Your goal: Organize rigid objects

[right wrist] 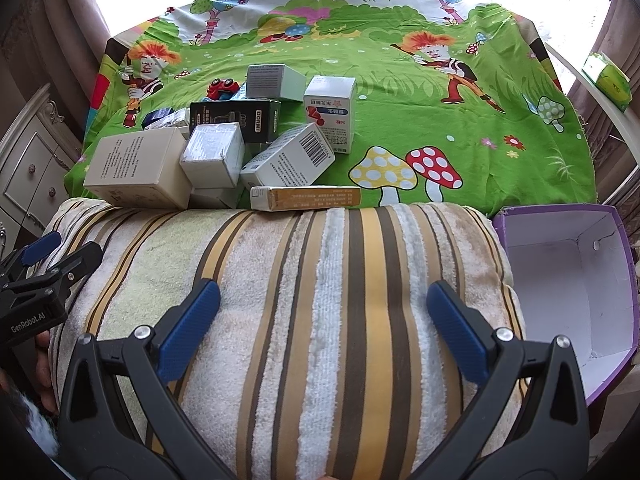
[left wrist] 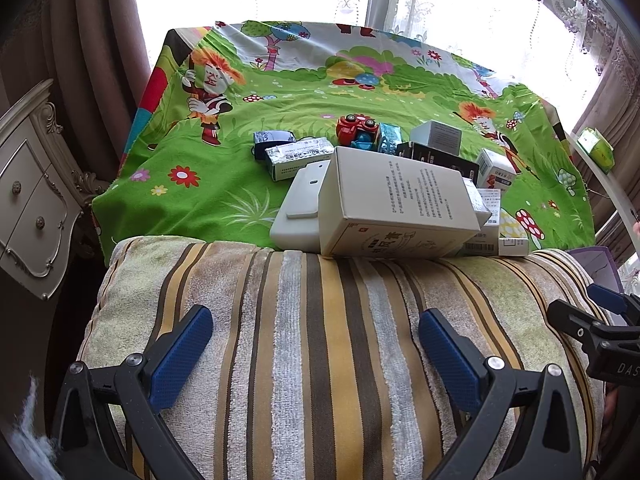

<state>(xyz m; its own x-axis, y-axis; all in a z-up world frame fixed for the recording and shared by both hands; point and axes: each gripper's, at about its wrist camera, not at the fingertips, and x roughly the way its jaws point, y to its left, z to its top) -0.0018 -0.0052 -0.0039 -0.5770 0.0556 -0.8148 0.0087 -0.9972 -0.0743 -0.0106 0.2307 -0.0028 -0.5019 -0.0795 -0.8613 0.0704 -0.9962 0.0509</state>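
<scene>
While boxes (right wrist: 216, 148) sit heaped unsorted, left gripper (left wrist: 316, 356) and right gripper (right wrist: 324, 328) hover spread, empty; purple bin (right wrist: 568, 280) placed handy, likely to receive them.

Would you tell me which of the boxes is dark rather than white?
The black DORMI box, mid-pile behind the small white box; the others are white, grey or cream.

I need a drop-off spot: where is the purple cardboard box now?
In the right wrist view, the open purple cardboard box sits at the far right, beside the striped towel, right of the right hand-held gripper.
</scene>
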